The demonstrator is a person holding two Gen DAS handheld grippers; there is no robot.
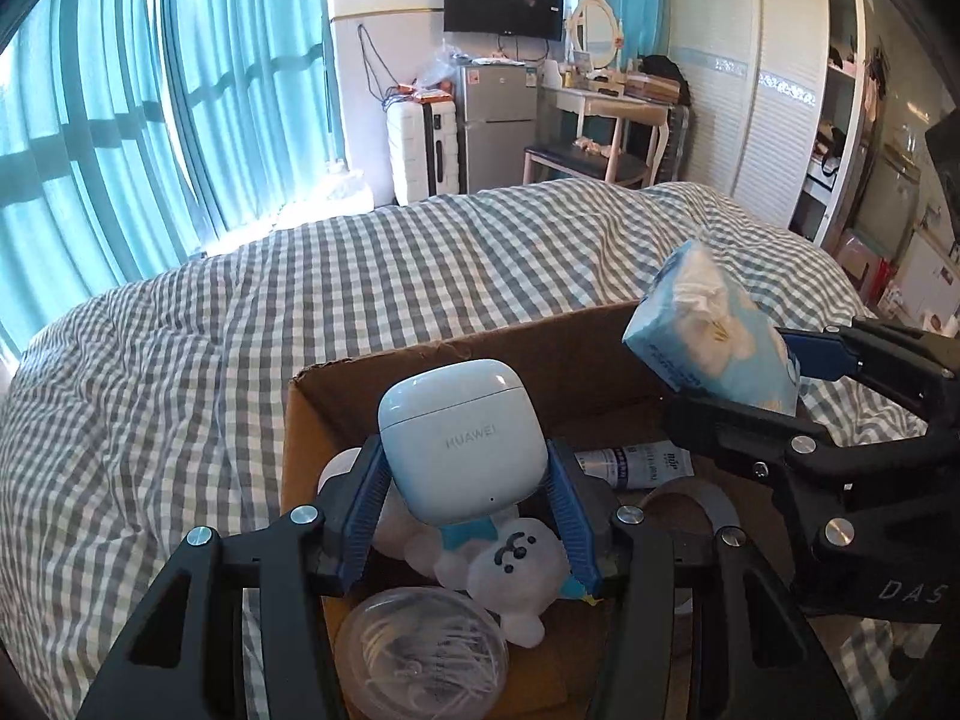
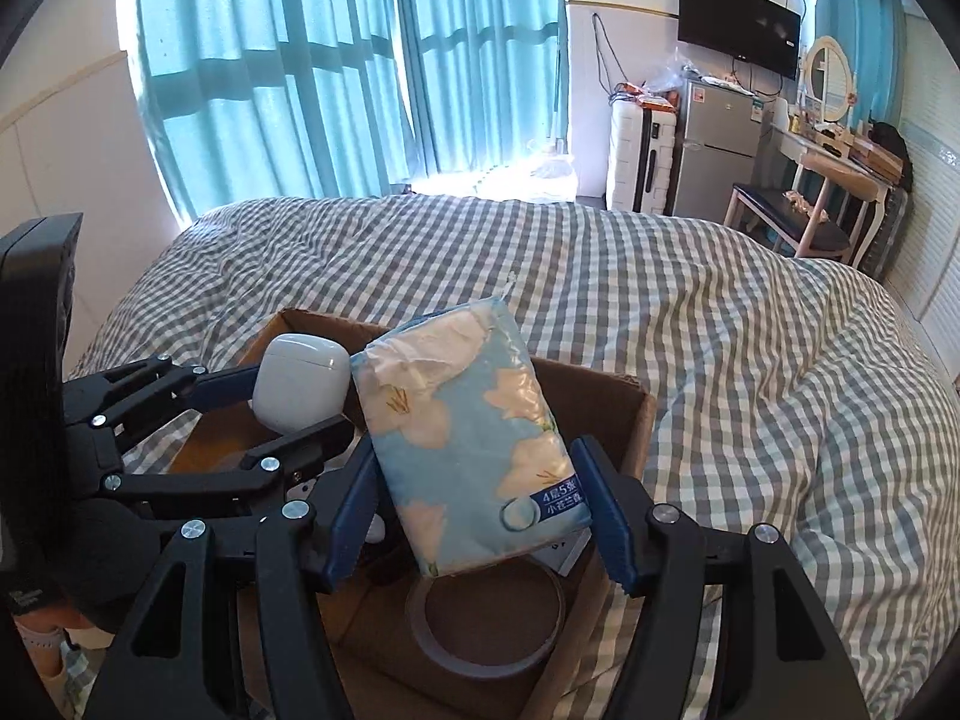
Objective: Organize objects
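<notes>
My left gripper (image 1: 465, 504) is shut on a white earbud case (image 1: 462, 438) and holds it above an open cardboard box (image 1: 372, 372) on the bed. The case also shows in the right wrist view (image 2: 297, 390). My right gripper (image 2: 480, 516) is shut on a blue flowered tissue pack (image 2: 468, 438), held over the same box (image 2: 624, 402); the pack shows at the right of the left wrist view (image 1: 714, 336). Inside the box lie a white plush toy (image 1: 510, 570), a clear round container (image 1: 420, 654), a tube (image 1: 636, 462) and a tape roll (image 2: 486, 624).
The box rests on a bed with a grey checked cover (image 1: 300, 300). Teal curtains (image 1: 120, 120) hang at the window. A small fridge (image 1: 495, 120), a white suitcase (image 1: 420, 144), a dressing table (image 1: 612, 102) and a wardrobe (image 1: 750, 90) stand beyond the bed.
</notes>
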